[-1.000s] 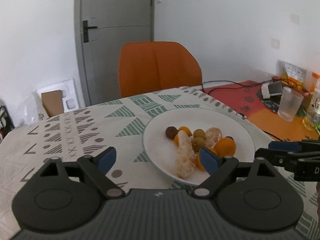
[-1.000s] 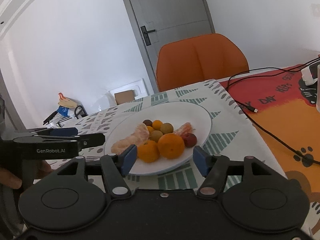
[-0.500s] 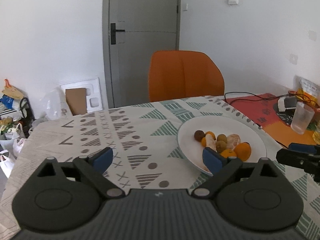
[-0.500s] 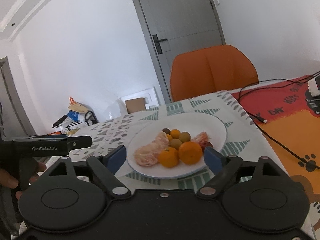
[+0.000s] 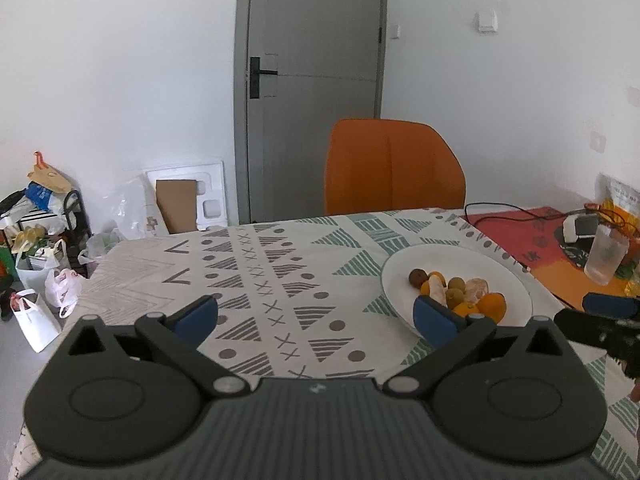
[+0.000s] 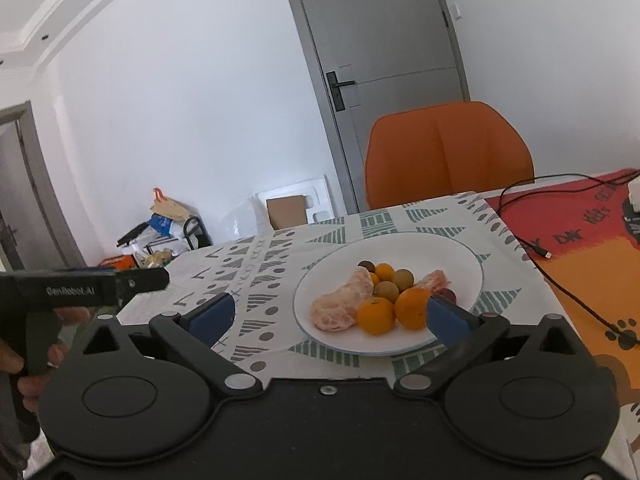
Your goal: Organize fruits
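Observation:
A white plate (image 6: 452, 252) on the patterned tablecloth holds a pile of fruit: two oranges (image 6: 412, 307), peeled citrus pieces (image 6: 340, 304), small green-brown fruits (image 6: 402, 278) and a dark one. The plate also shows in the left wrist view (image 5: 516, 280), at the right. My left gripper (image 5: 316, 318) is open and empty, above the cloth to the left of the plate. My right gripper (image 6: 328, 318) is open and empty, held back from the plate's near rim. Each gripper shows at the edge of the other's view.
An orange chair (image 5: 394, 172) stands behind the table. A red-orange mat (image 6: 592, 232) with a black cable (image 6: 560, 276) lies right of the plate. A clear cup (image 5: 606, 258) and packets stand at the far right. Bags and clutter (image 5: 36, 240) sit on the floor at the left.
Both grippers have pulled back and up from the plate. The left one has also swung left, so the plate now sits to its right. Both stay open and empty.

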{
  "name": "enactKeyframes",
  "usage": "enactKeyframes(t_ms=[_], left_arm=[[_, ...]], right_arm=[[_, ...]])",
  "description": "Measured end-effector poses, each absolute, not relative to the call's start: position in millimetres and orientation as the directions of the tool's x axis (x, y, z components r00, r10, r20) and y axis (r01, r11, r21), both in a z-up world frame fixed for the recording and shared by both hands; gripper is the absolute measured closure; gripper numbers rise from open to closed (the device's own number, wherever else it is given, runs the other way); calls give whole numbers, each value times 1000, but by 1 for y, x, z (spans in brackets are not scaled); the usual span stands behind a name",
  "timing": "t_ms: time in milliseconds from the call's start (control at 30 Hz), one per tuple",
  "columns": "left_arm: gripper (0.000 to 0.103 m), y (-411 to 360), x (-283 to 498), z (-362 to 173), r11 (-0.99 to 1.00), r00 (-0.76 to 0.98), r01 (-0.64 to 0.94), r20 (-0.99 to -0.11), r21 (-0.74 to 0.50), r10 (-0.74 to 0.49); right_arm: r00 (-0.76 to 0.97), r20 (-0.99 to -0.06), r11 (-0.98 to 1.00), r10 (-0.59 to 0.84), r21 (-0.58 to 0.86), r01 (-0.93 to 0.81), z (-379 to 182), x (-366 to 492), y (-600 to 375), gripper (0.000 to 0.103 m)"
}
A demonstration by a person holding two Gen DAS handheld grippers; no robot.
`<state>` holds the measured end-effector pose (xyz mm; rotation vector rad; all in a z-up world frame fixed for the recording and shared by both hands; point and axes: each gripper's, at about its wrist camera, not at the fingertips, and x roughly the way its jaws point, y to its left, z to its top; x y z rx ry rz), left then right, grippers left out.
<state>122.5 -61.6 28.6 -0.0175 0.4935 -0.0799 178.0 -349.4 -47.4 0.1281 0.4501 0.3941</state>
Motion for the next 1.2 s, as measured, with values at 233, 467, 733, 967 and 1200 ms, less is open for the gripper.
enactKeyframes(t_ms=[233,467,733,967,1200], left_arm=[[0,-53,104,29,998,883,53,-465,-26,-59],[0,-39,89,24,999,880,14,-474,-41,-32],[0,-28,76,20,998,882,-57,-470,-36,33],[0,-14,68,11,995,875,-94,-479,-37,65],[0,0,61,4,991,868,-121,-491,-60,76]], right_arm=[[830,-395,919,395,175,-354,-44,172,-337,0],[822,-405,916,400,169,-363,-45,165,-329,0],[799,-421,903,430,198,-381,-51,160,-328,0],[777,-448,896,442,186,-402,-56,158,-319,0],[758,-477,889,444,132,-438,-59,153,-302,0]])
